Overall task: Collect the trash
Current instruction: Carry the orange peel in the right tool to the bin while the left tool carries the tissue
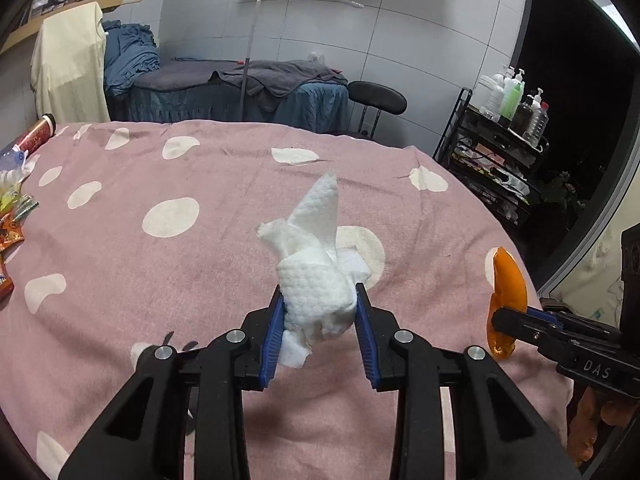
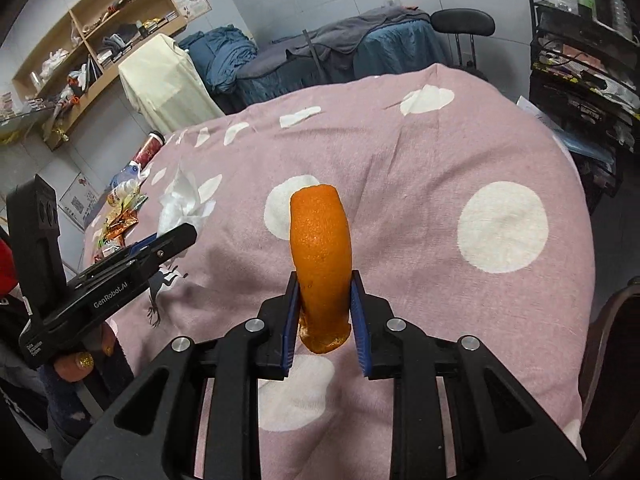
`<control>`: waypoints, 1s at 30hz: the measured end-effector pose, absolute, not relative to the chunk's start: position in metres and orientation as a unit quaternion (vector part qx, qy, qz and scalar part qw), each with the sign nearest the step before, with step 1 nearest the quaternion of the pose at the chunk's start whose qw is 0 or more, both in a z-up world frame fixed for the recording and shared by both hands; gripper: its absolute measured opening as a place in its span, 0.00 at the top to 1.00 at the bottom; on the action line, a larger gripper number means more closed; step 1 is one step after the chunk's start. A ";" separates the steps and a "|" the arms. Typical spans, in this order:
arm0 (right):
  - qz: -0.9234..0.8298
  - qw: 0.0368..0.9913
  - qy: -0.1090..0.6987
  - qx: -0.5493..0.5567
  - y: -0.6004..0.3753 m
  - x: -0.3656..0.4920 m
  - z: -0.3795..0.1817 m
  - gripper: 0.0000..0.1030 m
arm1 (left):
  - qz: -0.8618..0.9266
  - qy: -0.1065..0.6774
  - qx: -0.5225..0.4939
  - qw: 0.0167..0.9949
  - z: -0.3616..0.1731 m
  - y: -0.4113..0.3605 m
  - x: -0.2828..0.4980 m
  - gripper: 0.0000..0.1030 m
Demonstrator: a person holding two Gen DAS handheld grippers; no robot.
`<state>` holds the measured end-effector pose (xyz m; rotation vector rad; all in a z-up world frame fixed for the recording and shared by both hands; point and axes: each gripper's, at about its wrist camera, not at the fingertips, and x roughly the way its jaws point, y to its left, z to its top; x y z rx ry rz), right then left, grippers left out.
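Observation:
My left gripper [image 1: 319, 294] is shut on a crumpled white tissue [image 1: 314, 264], which sticks up and forward from the blue pads above the pink spotted cloth [image 1: 160, 280]. My right gripper [image 2: 323, 280] is shut on a curved strip of orange peel [image 2: 321, 256], held upright over the same cloth. In the left wrist view the orange peel [image 1: 506, 296] and the right gripper's black body appear at the right edge. In the right wrist view the tissue [image 2: 180, 204] and the left gripper's black body show at the left.
Snack wrappers [image 1: 12, 224] and a red can [image 1: 38, 134] lie at the cloth's far left edge. Behind the table stand a covered bed [image 1: 240, 88], a black stool [image 1: 376, 98] and a black rack with bottles [image 1: 500, 140]. A wooden shelf [image 2: 88, 40] hangs on the wall.

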<state>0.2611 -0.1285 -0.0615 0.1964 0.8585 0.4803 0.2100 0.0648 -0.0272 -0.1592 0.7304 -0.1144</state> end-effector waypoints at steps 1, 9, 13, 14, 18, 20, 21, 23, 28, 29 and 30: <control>0.231 0.880 0.403 0.094 -0.132 0.254 -0.059 0.76 | -0.059 0.352 -0.079 0.931 -0.026 0.063 0.206 0.68; 0.227 0.904 0.348 0.102 -0.165 0.206 -0.041 0.76 | -0.081 0.330 -0.075 0.937 -0.022 0.042 0.174 0.68; 0.215 0.915 0.324 0.104 -0.181 0.185 -0.034 0.76 | -0.096 0.325 -0.073 0.938 -0.023 0.029 0.159 0.68; 0.210 0.919 0.318 0.104 -0.185 0.179 -0.033 0.76 | -0.100 0.323 -0.072 0.938 -0.023 0.025 0.155 0.68; 0.187 0.926 0.309 0.111 -0.207 0.160 -0.034 0.76 | -0.119 0.321 -0.066 0.937 -0.024 0.008 0.142 0.68; 0.176 0.927 0.308 0.119 -0.220 0.155 -0.036 0.76 | -0.129 0.320 -0.063 0.936 -0.025 0.000 0.137 0.68; 0.169 0.928 0.308 0.125 -0.227 0.151 -0.037 0.76 | -0.134 0.320 -0.062 0.936 -0.026 -0.004 0.134 0.68; 0.158 0.928 0.309 0.134 -0.239 0.147 -0.041 0.76 | -0.143 0.321 -0.062 0.934 -0.027 -0.011 0.131 0.68; 0.119 0.933 0.304 0.150 -0.268 0.134 -0.048 0.76 | -0.163 0.323 -0.056 0.931 -0.029 -0.030 0.123 0.68; 0.105 0.935 0.303 0.152 -0.276 0.131 -0.051 0.76 | -0.167 0.322 -0.054 0.930 -0.029 -0.034 0.121 0.68; 0.095 0.936 0.302 0.153 -0.281 0.128 -0.053 0.76 | -0.171 0.322 -0.052 0.930 -0.029 -0.039 0.119 0.68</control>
